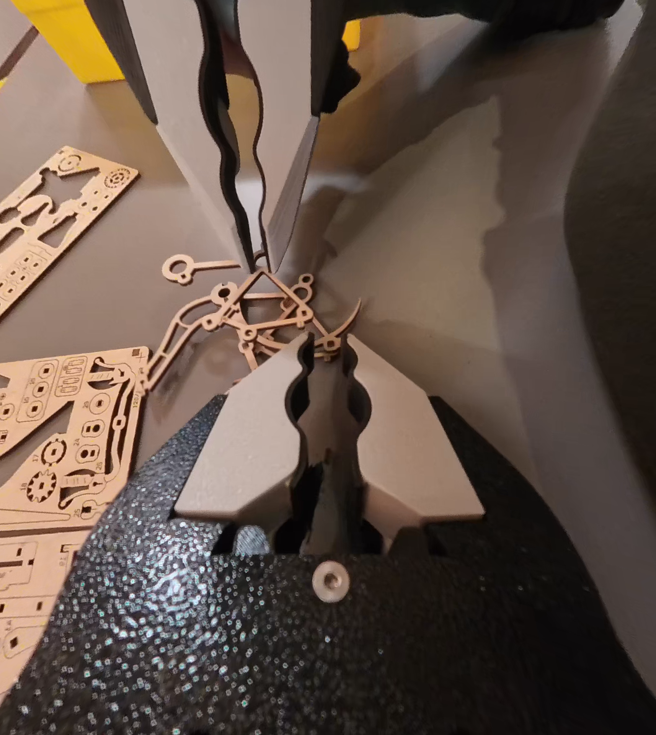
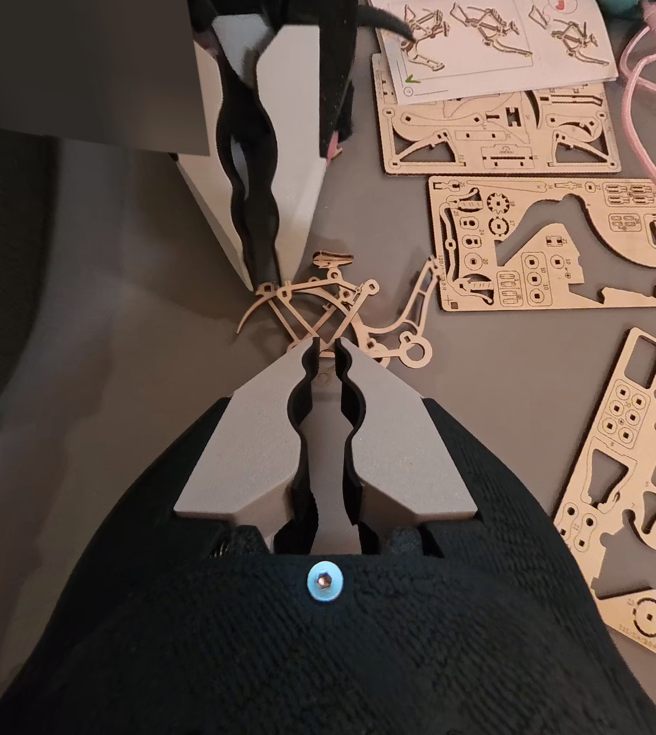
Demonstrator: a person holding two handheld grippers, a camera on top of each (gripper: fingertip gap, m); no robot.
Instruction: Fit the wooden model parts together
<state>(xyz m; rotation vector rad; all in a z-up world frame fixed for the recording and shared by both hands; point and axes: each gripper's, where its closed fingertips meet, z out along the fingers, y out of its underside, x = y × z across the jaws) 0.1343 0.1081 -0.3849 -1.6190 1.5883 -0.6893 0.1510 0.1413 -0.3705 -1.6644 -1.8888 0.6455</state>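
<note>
Now: both grippers pinch the wooden frame assembly from opposite ends, mid-fit.

The frame assembly (image 2: 318, 314), a lattice of thin laser-cut struts with a curved blade part (image 2: 253, 314) at one end, lies on the grey table (image 2: 477, 378), near its middle, just beside the punched part sheets (image 2: 557, 246). The right gripper (image 2: 324, 346) has its jaws nearly together on the crossing struts; the left gripper (image 1: 328, 344) is clenched on the blade-end joint. Whether either tip truly grips or only touches is hard to confirm, since the contact is hidden under the tips. A loose ring-ended pin (image 1: 187, 270) lies apart, toward the sheets. Judgement: hold one end fixed, press the joint in the plane of the wood, keep force low, since thin struts snap if twisted.
</note>
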